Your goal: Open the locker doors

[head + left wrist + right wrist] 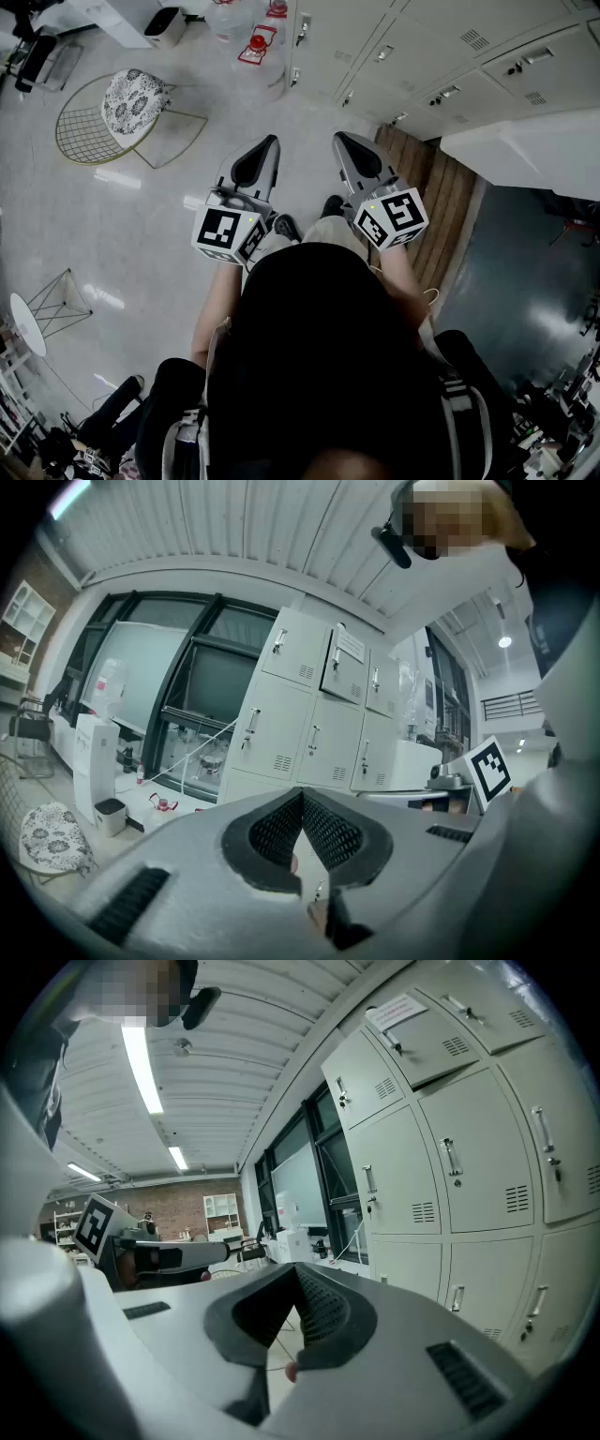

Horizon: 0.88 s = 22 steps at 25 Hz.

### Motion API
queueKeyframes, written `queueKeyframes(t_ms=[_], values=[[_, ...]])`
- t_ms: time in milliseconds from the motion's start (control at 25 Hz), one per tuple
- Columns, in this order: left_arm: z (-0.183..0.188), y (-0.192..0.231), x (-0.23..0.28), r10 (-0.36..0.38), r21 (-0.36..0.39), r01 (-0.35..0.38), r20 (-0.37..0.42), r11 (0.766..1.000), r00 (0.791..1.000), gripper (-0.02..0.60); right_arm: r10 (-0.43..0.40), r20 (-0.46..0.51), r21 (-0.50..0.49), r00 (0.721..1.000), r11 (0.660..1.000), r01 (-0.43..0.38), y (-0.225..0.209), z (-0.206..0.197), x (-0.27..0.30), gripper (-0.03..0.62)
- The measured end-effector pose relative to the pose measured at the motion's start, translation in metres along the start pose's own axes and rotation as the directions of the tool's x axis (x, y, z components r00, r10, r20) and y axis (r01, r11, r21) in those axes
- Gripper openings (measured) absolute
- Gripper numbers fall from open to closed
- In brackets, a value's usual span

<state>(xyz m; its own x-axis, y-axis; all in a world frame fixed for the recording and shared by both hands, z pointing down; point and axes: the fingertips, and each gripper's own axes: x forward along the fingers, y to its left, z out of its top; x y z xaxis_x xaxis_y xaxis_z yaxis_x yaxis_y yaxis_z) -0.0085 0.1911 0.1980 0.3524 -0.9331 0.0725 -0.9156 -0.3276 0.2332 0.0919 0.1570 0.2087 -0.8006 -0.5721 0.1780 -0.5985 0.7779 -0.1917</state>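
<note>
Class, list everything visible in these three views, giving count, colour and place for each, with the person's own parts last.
Lockers: one bank, many doors, pale grey, ahead; one upper door looks ajar.
Wire chair: one, gold with patterned cushion, floor at left.
Water jugs: a few, clear with red tops, beside the lockers.
Bin: one, white with dark top, far left.
Round table: one, white, left edge.
Left gripper: one, grey, jaws shut, empty.
Right gripper: one, grey, jaws shut, empty.
</note>
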Motion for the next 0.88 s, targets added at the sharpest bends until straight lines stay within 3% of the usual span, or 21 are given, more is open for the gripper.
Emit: queueKeyframes(t_ms=[600, 880], values=[[-0.006, 0.009, 0.003, -0.019, -0.016, 0.019, -0.016, 1.0, 1.0, 0.015, -0.015, 0.006, 0.003, 1.0, 1.0, 0.015, 0.004, -0.006, 0.009, 0.003], [-0.023, 0.02, 0.02, 0.011, -0.047, -0.013, -0.047, 0.999, 0.999, 0.015, 0.011, -0.022, -0.007, 1.0, 1.0, -0.011, -0.009, -0.017, 0.021, 0.005]])
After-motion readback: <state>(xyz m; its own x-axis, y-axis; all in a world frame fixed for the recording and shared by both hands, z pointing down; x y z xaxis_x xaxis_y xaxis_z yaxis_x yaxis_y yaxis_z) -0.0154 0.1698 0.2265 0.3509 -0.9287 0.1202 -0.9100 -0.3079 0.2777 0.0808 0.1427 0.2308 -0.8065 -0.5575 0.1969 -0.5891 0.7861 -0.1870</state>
